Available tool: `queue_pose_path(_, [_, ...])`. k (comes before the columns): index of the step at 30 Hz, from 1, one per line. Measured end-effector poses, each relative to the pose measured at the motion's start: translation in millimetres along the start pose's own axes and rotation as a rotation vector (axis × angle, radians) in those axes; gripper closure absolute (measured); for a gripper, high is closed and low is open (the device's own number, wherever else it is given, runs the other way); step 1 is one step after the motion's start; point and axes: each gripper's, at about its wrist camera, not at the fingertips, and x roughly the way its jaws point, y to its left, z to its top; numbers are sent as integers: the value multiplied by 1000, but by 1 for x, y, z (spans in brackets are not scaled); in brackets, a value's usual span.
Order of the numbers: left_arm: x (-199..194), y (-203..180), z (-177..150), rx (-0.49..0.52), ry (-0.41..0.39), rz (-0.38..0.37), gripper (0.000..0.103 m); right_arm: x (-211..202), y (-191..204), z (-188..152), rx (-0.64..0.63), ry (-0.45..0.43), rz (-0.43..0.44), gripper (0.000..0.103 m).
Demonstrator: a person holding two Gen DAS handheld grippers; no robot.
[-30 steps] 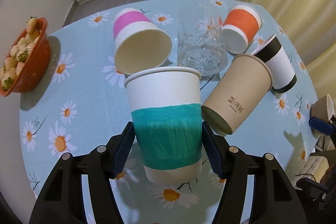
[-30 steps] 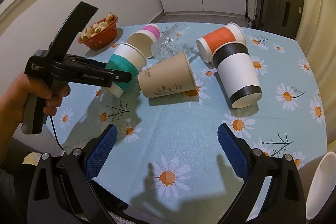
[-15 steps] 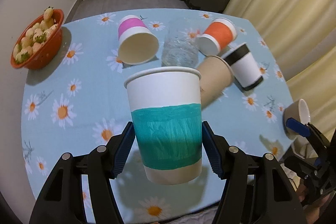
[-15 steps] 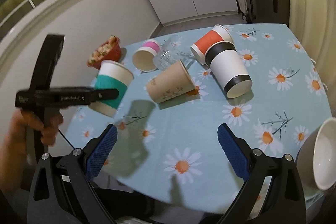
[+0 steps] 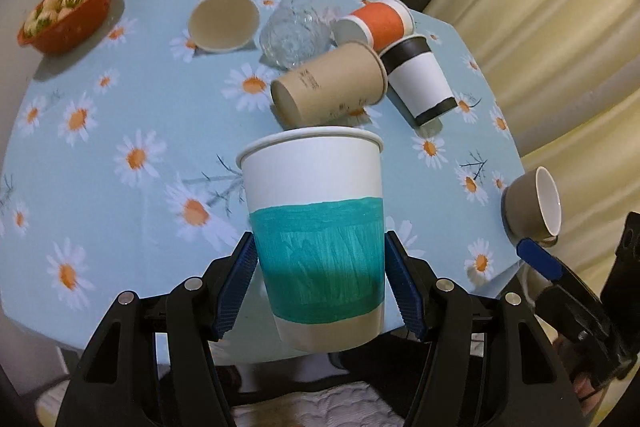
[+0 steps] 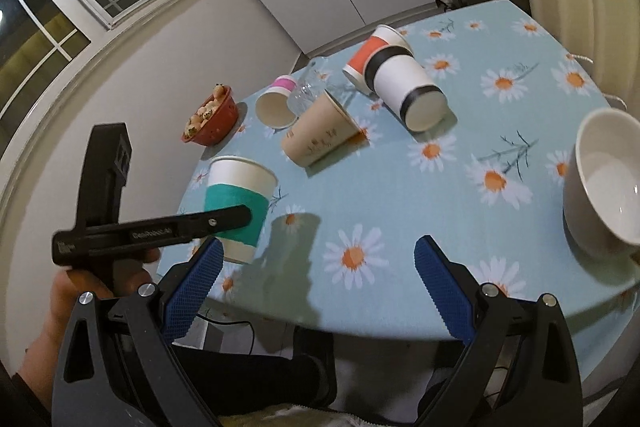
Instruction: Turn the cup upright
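Note:
My left gripper (image 5: 320,267) is shut on a white paper cup with a teal band (image 5: 318,239). It holds the cup upright, rim up, in the air above the table's near edge. The cup also shows in the right wrist view (image 6: 238,205), gripped near the table's left front edge. My right gripper (image 6: 316,287) is open and empty, hovering off the table's front edge. Its blue fingers (image 6: 440,287) hold nothing.
On the daisy tablecloth (image 5: 120,131) lie a brown cup (image 5: 332,83), a black-banded cup (image 5: 422,79), an orange cup (image 5: 376,23), a pink cup (image 5: 224,15) and a glass (image 5: 294,31). A red fruit bowl (image 5: 68,11) sits far left. A grey bowl (image 6: 604,179) stands at the right edge.
My left gripper has carried the teal cup back and up, away from the other cups, towards the near table edge. My right gripper has pulled back and tilted; it stays open.

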Motion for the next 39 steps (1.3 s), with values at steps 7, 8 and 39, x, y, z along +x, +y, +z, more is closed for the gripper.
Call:
queue_pose_path(7, [28, -10, -16, -2, 31, 15, 41, -5, -14, -2, 9, -14, -25, 8])
queue_pose_path(8, [32, -11, -18, -1, 38, 17, 41, -6, -17, -2, 22, -14, -21, 8])
queue_pose_path(39, [12, 0, -18, 7, -44, 60, 24, 4, -21, -1, 25, 8, -68, 8])
